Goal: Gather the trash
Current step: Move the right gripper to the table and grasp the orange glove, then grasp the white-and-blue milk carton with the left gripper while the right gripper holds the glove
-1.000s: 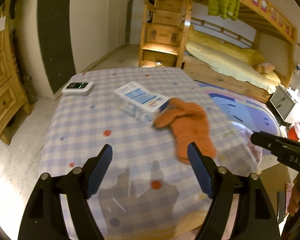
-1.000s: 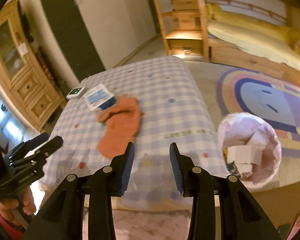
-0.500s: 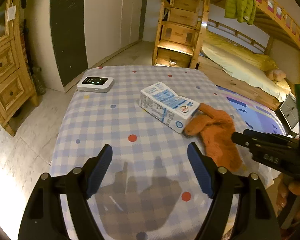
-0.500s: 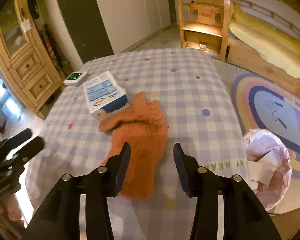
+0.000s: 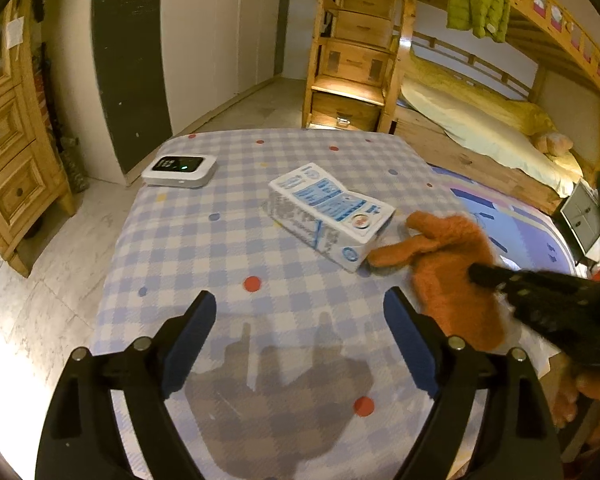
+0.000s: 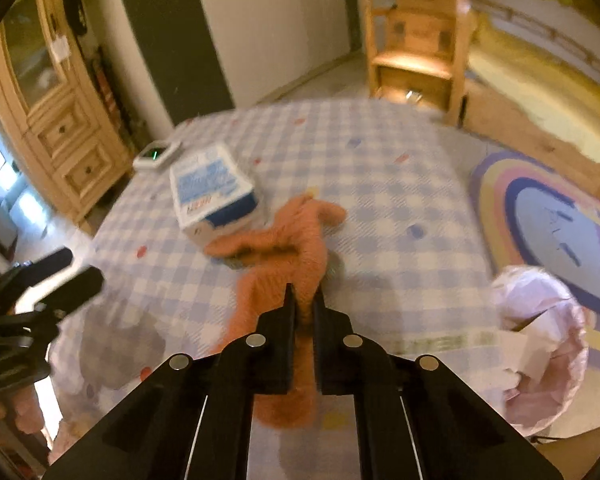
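Note:
A white and blue milk carton (image 5: 332,216) lies on its side on the checked tablecloth (image 5: 220,248); it also shows in the right wrist view (image 6: 212,192). An orange cloth (image 5: 448,276) lies beside it, touching its near end. My right gripper (image 6: 303,304) is shut on the orange cloth (image 6: 292,248) near its middle. In the left wrist view the right gripper (image 5: 500,280) reaches over the cloth. My left gripper (image 5: 300,320) is open and empty above the near part of the table, apart from the carton.
A small white device (image 5: 179,169) with a green light sits at the table's far left. A bin with a pink-white liner (image 6: 540,344) holding paper stands on the floor right of the table. A wooden dresser (image 6: 60,120) is left; a bunk bed (image 5: 480,120) behind.
My right gripper moved forward over the orange cloth and closed on it. My left gripper shifted slightly; the carton stays in place.

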Demonstrator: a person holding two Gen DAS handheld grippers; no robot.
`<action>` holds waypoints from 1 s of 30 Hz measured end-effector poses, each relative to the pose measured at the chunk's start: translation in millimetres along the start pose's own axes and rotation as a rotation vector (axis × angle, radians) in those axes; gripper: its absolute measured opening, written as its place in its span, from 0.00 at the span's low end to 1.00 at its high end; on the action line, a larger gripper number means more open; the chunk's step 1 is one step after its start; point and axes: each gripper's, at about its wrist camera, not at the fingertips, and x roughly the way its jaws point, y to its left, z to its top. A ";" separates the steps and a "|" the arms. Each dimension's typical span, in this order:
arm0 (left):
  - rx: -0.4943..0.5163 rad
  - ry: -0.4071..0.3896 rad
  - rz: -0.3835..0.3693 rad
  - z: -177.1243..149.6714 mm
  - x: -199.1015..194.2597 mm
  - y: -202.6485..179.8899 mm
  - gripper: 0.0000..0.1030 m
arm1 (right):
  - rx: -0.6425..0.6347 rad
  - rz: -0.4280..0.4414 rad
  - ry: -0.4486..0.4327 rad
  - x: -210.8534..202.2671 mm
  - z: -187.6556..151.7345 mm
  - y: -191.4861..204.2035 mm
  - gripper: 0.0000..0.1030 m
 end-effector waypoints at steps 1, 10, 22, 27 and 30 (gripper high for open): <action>0.009 0.001 -0.002 1.6 1.3 -3.9 0.81 | 0.003 -0.026 -0.031 -7.5 3.0 -2.7 0.07; -0.026 -0.019 0.009 10.7 6.8 5.8 0.81 | 0.010 -0.061 -0.124 -11.5 37.9 -14.3 0.07; -0.105 -0.024 0.069 18.0 11.4 50.6 0.81 | -0.080 0.114 -0.057 21.1 51.6 34.9 0.07; -0.115 -0.023 0.061 15.9 9.9 51.7 0.81 | -0.092 0.231 -0.012 1.0 29.5 52.5 0.07; -0.104 -0.030 0.057 14.1 5.3 47.6 0.81 | -0.089 0.293 0.006 -14.5 16.6 56.9 0.07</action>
